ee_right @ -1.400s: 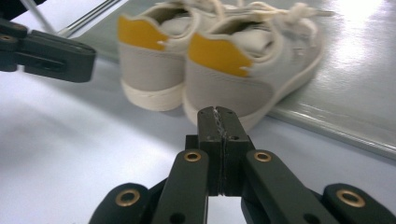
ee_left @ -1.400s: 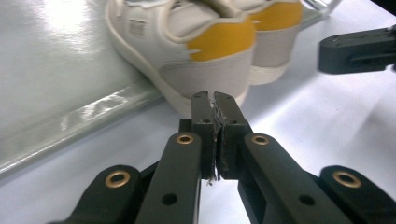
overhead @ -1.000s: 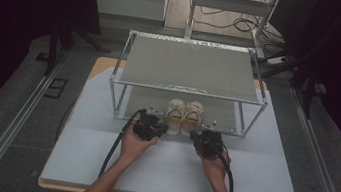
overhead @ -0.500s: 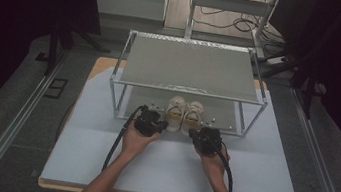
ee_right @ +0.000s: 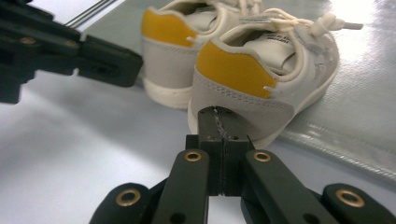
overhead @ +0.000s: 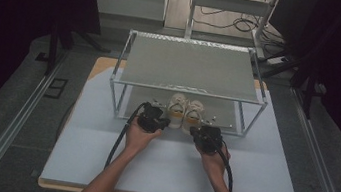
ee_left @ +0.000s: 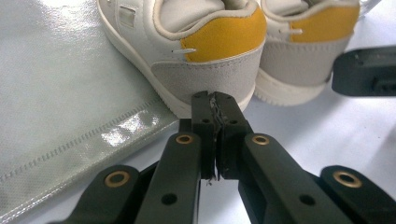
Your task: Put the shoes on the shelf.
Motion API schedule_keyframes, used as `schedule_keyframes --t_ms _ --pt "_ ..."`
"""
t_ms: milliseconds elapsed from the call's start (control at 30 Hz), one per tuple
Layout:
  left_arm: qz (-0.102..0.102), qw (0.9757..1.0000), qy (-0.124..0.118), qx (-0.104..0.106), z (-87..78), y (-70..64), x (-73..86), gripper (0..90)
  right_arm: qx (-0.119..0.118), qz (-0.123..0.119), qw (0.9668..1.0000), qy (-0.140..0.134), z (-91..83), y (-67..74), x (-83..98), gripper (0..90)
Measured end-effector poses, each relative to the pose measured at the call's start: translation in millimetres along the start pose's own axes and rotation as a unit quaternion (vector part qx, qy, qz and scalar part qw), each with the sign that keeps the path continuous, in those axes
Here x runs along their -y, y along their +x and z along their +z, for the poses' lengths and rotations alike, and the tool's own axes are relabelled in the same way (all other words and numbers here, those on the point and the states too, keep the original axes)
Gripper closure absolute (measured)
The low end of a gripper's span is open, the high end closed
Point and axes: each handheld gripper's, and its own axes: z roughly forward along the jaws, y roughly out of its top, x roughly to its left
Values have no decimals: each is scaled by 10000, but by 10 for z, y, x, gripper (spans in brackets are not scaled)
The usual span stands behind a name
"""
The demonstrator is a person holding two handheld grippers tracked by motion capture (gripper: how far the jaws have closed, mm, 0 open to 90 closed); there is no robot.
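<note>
Yellow-heeled shoes [overhead: 185, 112] sit under the rack [overhead: 190, 68]. Both grippers, left gripper [ee_left: 215, 100] and right gripper [ee_right: 219, 116], are pressed together, empty, at the heels. Each likely must spread before grasping.

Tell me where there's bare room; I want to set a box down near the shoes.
The rack's top shelf is bare, as is the table right of the right gripper. It's crowded at the shoes, where the left gripper also points.

The left gripper [ee_left: 214, 100], jaws pressed together, meets the near shoe's [ee_left: 196, 51] heel; a second shoe [ee_left: 303, 51] sits just beside it.
</note>
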Motion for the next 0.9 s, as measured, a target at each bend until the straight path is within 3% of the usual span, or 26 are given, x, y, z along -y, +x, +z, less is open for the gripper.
schedule_keyframes --t_ms 533,700,900 --pt "44 10000 76 18 14 7 -38 876 309 85 9995 81 228 -125 -143 897" --pt "-1 10000 43 69 23 19 -43 876 305 231 9993 25 271 -182 -136 897" --pt "-6 10000 -5 7 86 14 -75 876 311 227 9992 60 270 -175 -128 896"
